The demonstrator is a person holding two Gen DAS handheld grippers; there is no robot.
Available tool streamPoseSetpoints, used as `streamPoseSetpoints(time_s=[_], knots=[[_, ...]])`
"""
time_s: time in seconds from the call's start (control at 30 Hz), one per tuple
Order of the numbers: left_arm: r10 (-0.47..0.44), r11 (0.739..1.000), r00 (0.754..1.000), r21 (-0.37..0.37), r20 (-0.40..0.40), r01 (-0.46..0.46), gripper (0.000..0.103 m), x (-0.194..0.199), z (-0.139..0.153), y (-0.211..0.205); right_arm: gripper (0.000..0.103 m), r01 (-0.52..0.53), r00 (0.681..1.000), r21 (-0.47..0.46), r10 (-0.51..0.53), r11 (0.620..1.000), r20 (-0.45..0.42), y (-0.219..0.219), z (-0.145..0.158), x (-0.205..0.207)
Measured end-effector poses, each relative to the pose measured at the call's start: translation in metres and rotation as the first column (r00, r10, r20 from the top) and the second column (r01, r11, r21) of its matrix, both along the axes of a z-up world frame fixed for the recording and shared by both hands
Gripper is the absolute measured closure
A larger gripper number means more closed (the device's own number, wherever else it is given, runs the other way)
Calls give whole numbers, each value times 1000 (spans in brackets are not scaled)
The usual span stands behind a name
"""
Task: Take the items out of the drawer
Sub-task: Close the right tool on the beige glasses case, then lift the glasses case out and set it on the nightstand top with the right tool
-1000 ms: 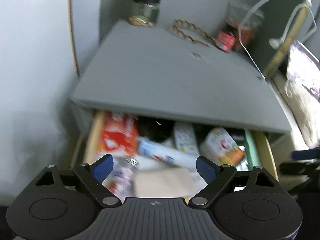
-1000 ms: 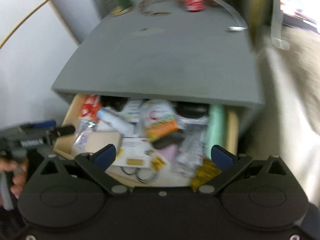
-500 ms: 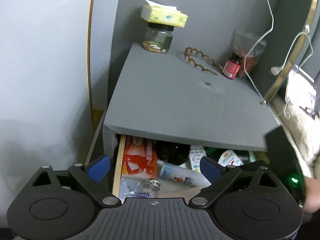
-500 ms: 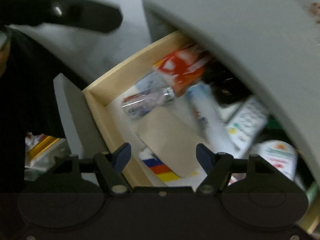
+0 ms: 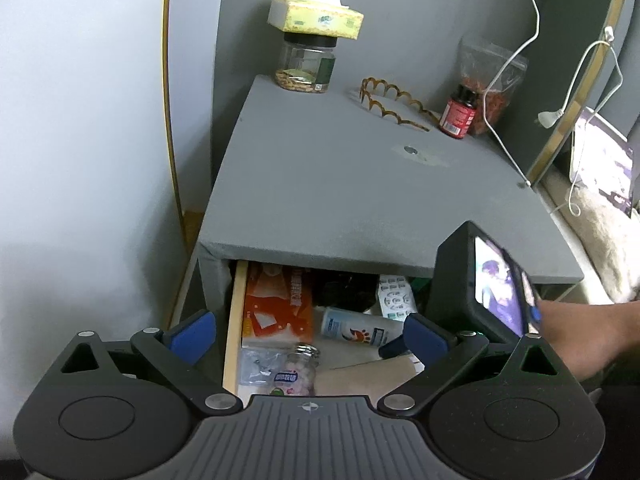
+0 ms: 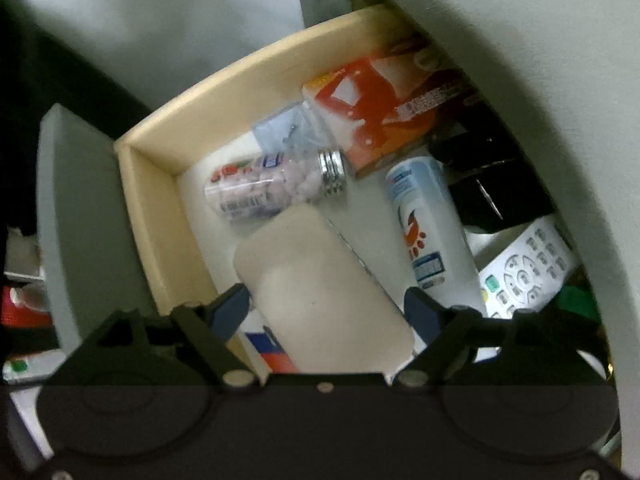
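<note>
The right gripper (image 6: 326, 308), jaws opening, hung over the flat beige rounded pouch (image 6: 320, 292) near the pale wooden drawer's (image 6: 160, 216) front, not yet gripping. The left gripper (image 5: 310, 330) was also opening, empty. Next, I judged, a descent and squeeze.

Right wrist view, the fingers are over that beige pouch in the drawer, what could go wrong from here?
The right gripper, its jaws opening, straddles the beige pouch without pinching it. The candy jar lies against the pouch's far end and might get knocked. The white bottle sits close to one finger, which might snag it.
</note>
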State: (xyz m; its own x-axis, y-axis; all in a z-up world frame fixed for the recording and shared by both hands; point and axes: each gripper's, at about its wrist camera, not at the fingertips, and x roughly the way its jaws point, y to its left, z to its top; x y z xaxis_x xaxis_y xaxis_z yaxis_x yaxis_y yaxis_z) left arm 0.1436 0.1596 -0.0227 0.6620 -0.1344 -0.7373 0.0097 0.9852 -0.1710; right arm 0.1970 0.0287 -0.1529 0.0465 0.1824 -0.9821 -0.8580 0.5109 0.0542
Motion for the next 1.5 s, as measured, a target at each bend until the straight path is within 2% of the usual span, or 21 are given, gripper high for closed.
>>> streamPoseSetpoints(time_s=[0.03,0.1,0.3,0.5,0.7,0.77,0.8,0.87,0.9,0.97,1.0,1.03,1.1,1.13,1.23,1.27,1.3,1.37,1.4,1.47,1.5], knots=[[12,1000,1000,3,-1,-12,4,1,0,3,19,8,1000,-17,-8,1000,-17,0,-4,0],[38,999,999,-8,1,-38,4,3,0,10,29,-13,1000,-50,12,999,-11,0,-9,-4],[113,989,994,-93,-5,-113,4,3,1,34,30,22,1000,-4,-22,1000,-16,-15,5,-14],[137,985,991,-107,1,-136,4,3,4,39,30,54,999,45,-53,998,-6,-36,30,-25],[151,982,988,-116,7,-149,4,4,6,41,30,42,999,151,-42,988,3,-54,99,-26],[163,979,987,-126,13,-160,4,3,7,43,30,51,998,232,-58,971,26,-59,142,-26],[168,978,986,-131,14,-165,4,2,7,44,30,54,998,243,-63,969,29,-58,149,-23],[177,975,984,-142,13,-173,4,2,8,47,30,95,992,334,-117,938,46,-63,180,-14],[179,973,984,-148,12,-176,4,2,8,47,30,136,984,389,-170,911,54,-67,197,-5],[168,975,986,-147,6,-166,4,2,7,45,30,217,961,428,-270,878,66,-74,208,14],[161,978,987,-138,8,-159,4,2,6,43,30,248,949,433,-308,867,72,-69,196,26],[155,980,988,-128,10,-153,4,2,6,42,30,328,912,418,-400,847,94,-69,191,41],[144,984,989,-108,10,-142,4,2,6,38,30,509,793,362,-589,781,156,-69,177,71],[142,985,990,-106,8,-140,4,1,5,38,30,568,744,337,-644,751,181,-67,167,80],[140,984,990,-109,5,-138,4,-1,4,38,33,657,665,305,-721,689,196,-58,142,95],[141,984,990,-111,5,-139,4,-1,3,38,32,666,658,293,-725,686,201,-51,135,96],[142,984,990,-112,5,-141,4,-2,3,39,30,657,668,292,-716,695,204,-45,133,94],[145,983,989,-116,5,-144,4,-2,4,40,19,620,702,304,-685,723,195,-38,135,89],[144,983,990,-119,6,-143,4,-2,4,39,19,591,728,320,-661,741,184,-41,139,85],[142,983,990,-121,8,-140,4,-1,4,39,19,589,736,325,-657,740,162,-50,142,85],[139,983,990,-121,9,-137,4,-1,4,38,19,600,736,336,-666,726,124,-60,142,86]])
